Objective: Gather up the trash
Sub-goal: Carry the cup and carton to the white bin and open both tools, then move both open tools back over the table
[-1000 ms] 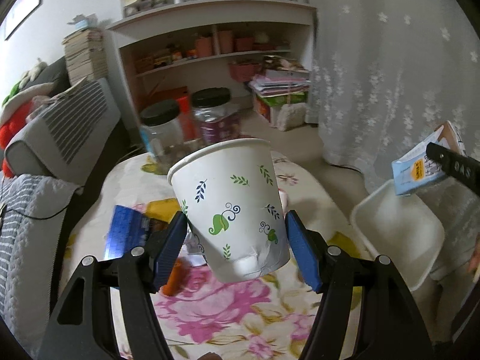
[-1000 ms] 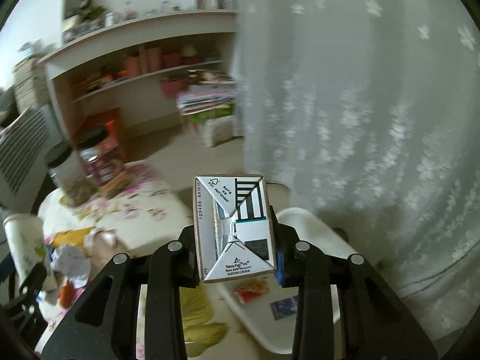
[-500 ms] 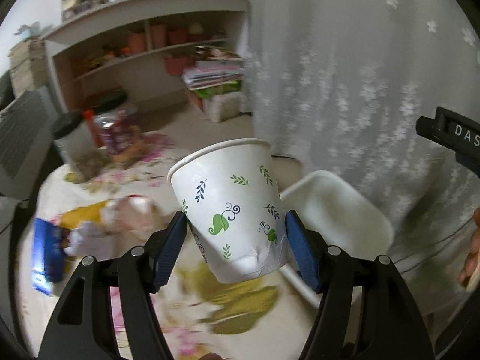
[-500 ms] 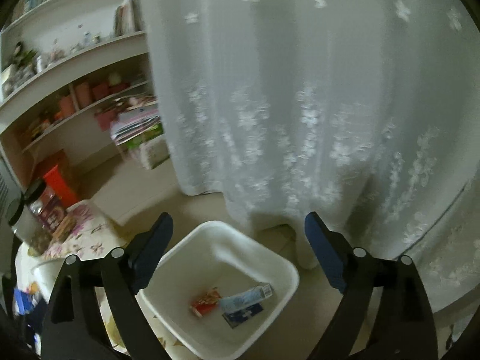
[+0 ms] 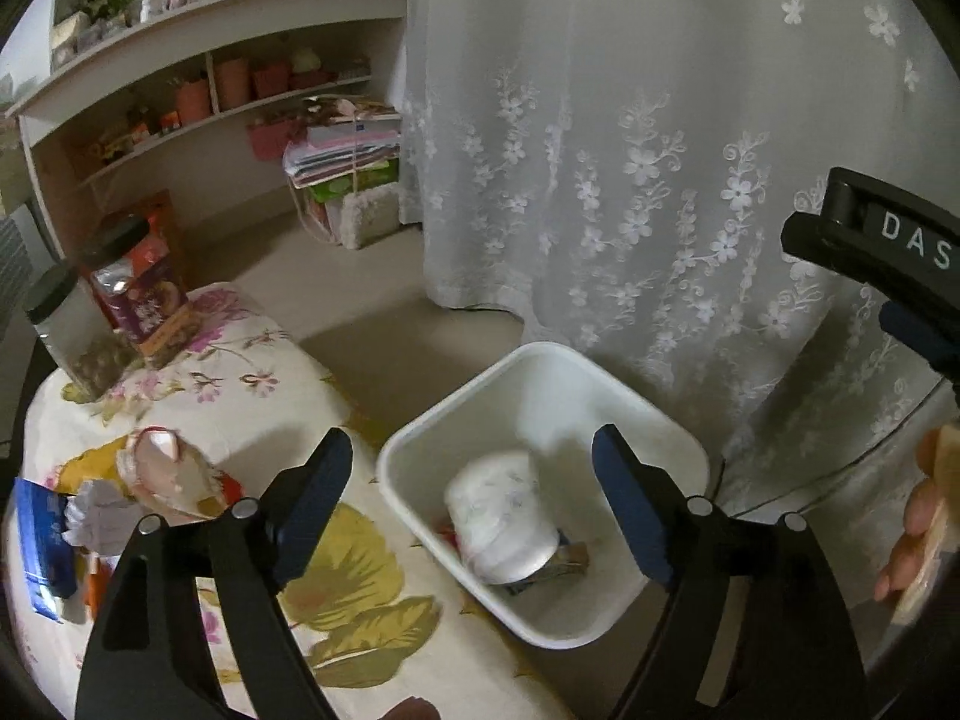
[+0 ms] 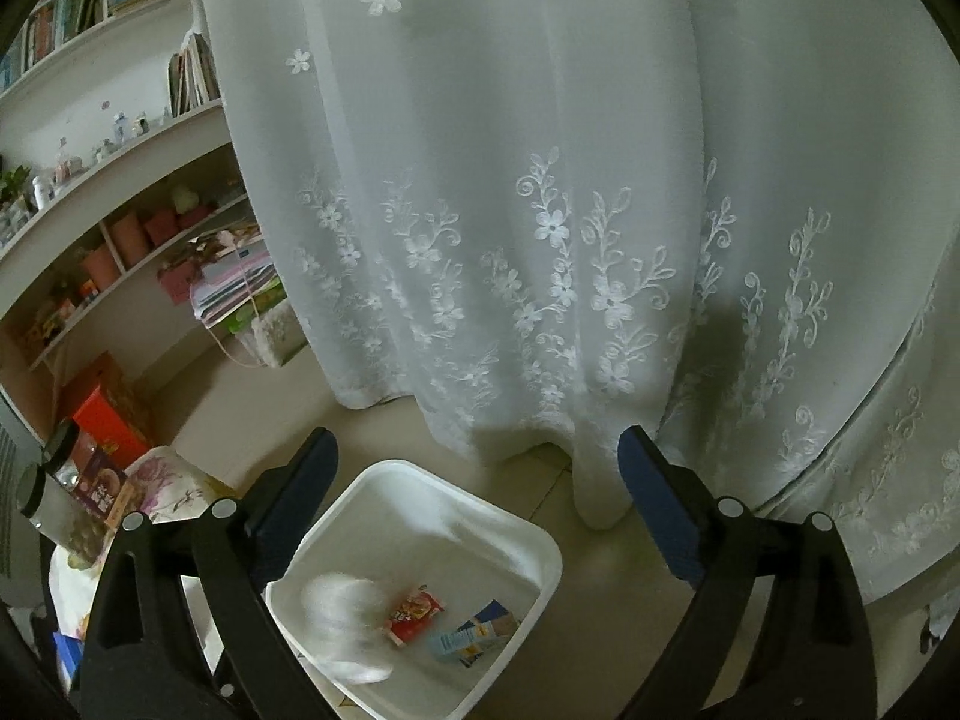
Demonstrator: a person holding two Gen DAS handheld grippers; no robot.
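Observation:
My left gripper hangs over the white bin, its jaws opening with nothing pressed between them. Below it the white leaf-print paper cup is a blur inside the bin. My right gripper is also above the bin, jaws opening and empty. Inside lie the blurred cup, a red wrapper and the small drink carton. On the floral tablecloth remain a crumpled pink wrapper, white tissue and a blue packet.
Two black-lidded jars stand at the table's far edge. A lace curtain hangs right behind the bin. Shelves and stacked papers fill the back wall. A hand and the other gripper's frame show at the right edge.
The left gripper swung from the table to the bin and let go of the cup, which now falls inside. The right gripper released the carton into the bin and opened wide.

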